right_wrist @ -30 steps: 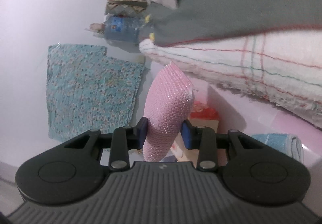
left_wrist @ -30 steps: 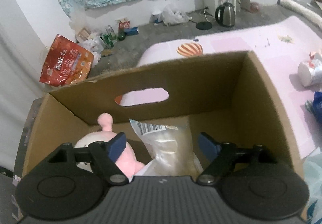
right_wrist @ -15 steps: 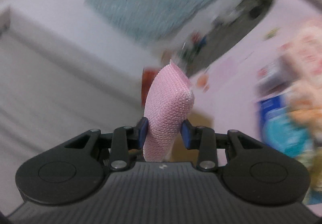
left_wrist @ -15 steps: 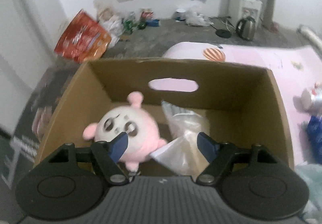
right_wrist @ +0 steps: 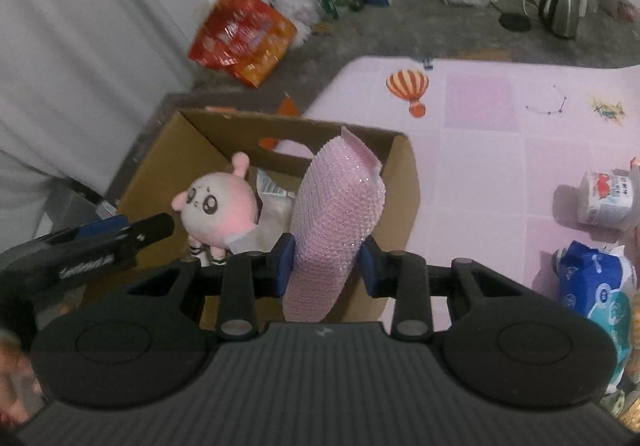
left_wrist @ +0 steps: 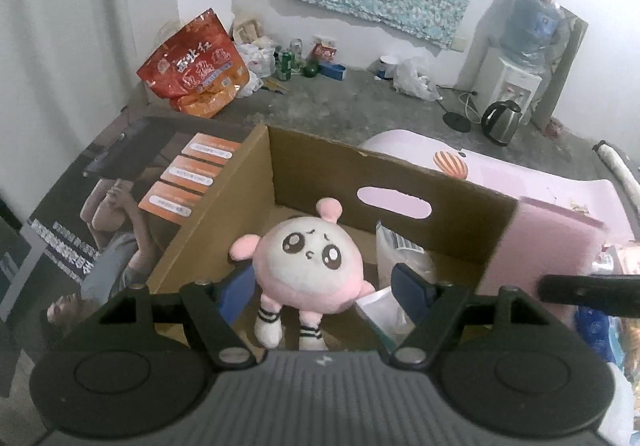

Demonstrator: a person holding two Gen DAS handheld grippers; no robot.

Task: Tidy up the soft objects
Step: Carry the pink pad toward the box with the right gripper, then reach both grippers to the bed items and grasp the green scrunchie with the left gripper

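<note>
A pink and white plush doll [left_wrist: 308, 270] lies in an open cardboard box [left_wrist: 248, 173], next to a clear plastic bag [left_wrist: 400, 258]. My left gripper [left_wrist: 324, 292] is open above the box's near side, its fingers on either side of the doll and apart from it. My right gripper [right_wrist: 328, 266] is shut on a pink scrubbing sponge [right_wrist: 336, 221] and holds it upright over the box's [right_wrist: 408, 181] right part. The doll [right_wrist: 218, 205] and the left gripper's finger [right_wrist: 116, 234] also show in the right wrist view.
The box stands at the edge of a pink mat [right_wrist: 500, 133]. A tissue pack [right_wrist: 592, 286] and a white can [right_wrist: 608, 201] lie on the mat at right. A red snack bag [left_wrist: 196, 73], a kettle [left_wrist: 500, 121] and a water dispenser [left_wrist: 512, 73] stand by the far wall.
My right gripper has swung round from the folded towels to above the box, still holding the sponge. My left gripper has drawn back and up, so the whole doll shows.
</note>
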